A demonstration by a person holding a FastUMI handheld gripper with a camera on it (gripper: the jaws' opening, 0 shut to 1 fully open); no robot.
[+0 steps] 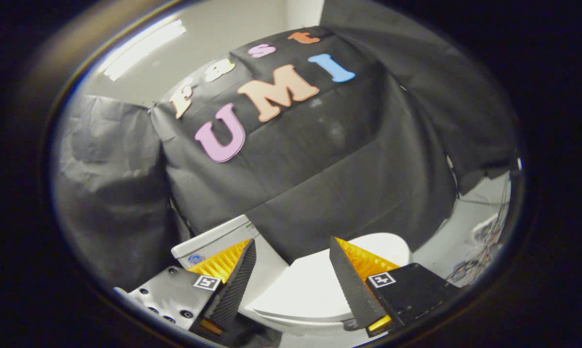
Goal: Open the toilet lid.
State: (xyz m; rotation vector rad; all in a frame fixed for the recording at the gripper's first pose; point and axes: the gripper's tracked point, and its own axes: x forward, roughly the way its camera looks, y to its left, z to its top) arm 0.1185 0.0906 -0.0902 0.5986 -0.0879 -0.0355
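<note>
The gripper [291,249] hovers with its fingers spread wide, grasping nothing. Between and just beyond them lies the white toilet lid [315,285], closed flat on the bowl. Behind it sits the white tank [213,241], partly draped by the black cloth wall [320,169]. No writing is legible on the toilet.

Nothing legible is showing. The gripper [292,240], its fingers standing apart over the toilet lid [315,285], is carrying two square black-and-white markers [207,282]; a small blue mark [196,258] on the toilet's rear corner is reading as blur.
</note>
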